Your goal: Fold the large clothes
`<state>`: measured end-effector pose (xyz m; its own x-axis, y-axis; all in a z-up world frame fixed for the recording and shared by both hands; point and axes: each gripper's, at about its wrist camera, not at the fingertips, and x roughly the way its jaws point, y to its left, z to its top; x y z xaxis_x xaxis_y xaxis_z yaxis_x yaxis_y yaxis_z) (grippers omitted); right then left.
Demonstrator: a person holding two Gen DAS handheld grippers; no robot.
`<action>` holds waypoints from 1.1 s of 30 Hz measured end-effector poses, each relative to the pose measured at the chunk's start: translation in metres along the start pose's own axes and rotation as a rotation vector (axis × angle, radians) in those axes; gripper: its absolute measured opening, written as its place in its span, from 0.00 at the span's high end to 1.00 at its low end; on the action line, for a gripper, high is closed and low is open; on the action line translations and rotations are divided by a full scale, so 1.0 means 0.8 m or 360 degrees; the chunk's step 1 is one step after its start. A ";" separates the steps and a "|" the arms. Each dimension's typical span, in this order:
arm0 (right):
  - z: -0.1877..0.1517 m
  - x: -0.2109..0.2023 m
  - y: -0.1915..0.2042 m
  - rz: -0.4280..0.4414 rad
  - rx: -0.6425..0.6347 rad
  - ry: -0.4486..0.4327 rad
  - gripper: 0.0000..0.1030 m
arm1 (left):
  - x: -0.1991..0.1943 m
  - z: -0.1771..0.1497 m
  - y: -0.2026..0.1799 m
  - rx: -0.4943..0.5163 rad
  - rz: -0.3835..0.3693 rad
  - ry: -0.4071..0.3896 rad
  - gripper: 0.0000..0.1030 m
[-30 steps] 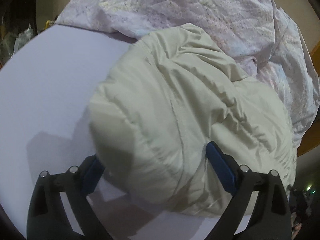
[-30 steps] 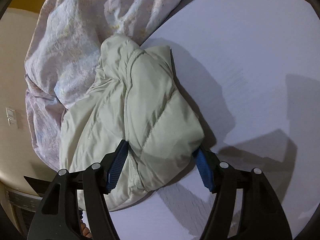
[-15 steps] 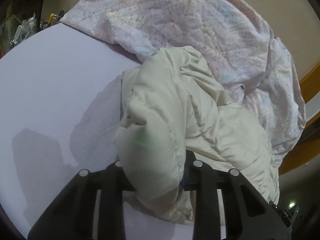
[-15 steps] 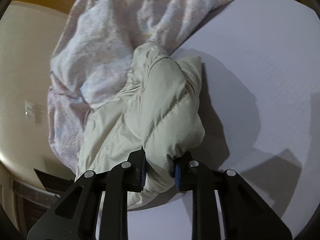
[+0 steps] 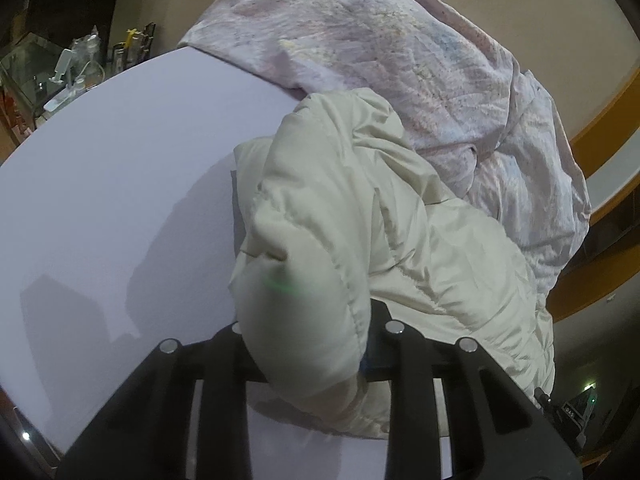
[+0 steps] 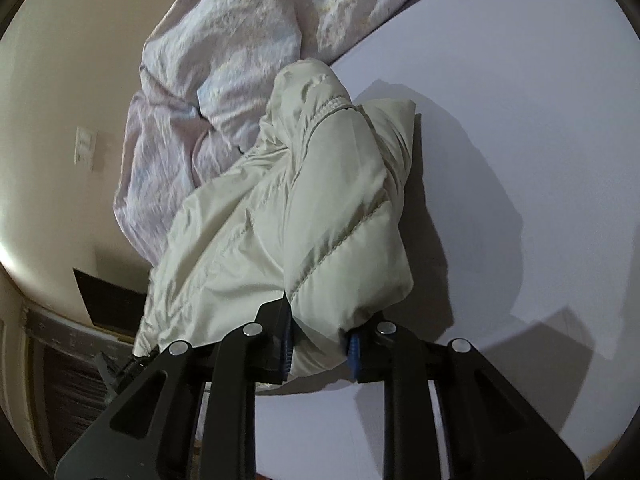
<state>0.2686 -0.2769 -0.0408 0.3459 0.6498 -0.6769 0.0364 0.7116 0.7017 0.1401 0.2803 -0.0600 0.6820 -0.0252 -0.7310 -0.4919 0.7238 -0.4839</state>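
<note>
- A cream quilted puffer jacket (image 5: 384,216) lies bunched on a pale lilac flat bed surface (image 5: 120,168), its far end resting against a crumpled pink-and-white patterned quilt (image 5: 420,52).
- The left gripper (image 5: 304,344), black-framed with blue pads, is clamped narrowly on a thick padded fold of the jacket; the fold bulges up between the two fingers and hides most of the pads.
- The right gripper (image 6: 318,348), of the same black build, pinches another padded fold of the jacket (image 6: 304,208); a ribbed blue pad (image 6: 353,350) presses into the fabric on each side.
- Both pinched folds are raised off the bed surface (image 6: 520,120), with dark shadows cast beside them.
- In the right wrist view, the rest of the jacket trails away toward the quilt (image 6: 224,76) and over the edge of the bed.
- Beyond the bed, in the left wrist view, a cluttered shelf with what look like bottles (image 5: 76,68) stands in dim light; it is too blurred to tell more.
- A beige wall with a white switch plate (image 6: 86,146) shows behind the quilt.
</note>
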 end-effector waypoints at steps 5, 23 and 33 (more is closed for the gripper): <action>-0.012 -0.029 0.024 -0.0312 -0.0196 -0.0105 0.53 | -0.007 -0.016 0.004 0.0057 0.0103 -0.0023 0.52; -0.089 0.099 0.225 -0.0361 -0.1088 -0.0140 0.70 | -0.017 -0.046 0.010 0.0022 0.0095 -0.0069 0.08; -0.109 0.175 0.203 -0.0584 -0.1163 -0.0048 0.69 | 0.003 -0.035 0.022 -0.0156 -0.0072 -0.0042 0.08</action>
<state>0.2408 -0.0470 -0.0410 0.4561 0.3418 -0.8217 -0.4648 0.8789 0.1077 0.1176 0.2736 -0.0837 0.7182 -0.0373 -0.6948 -0.5097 0.6516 -0.5618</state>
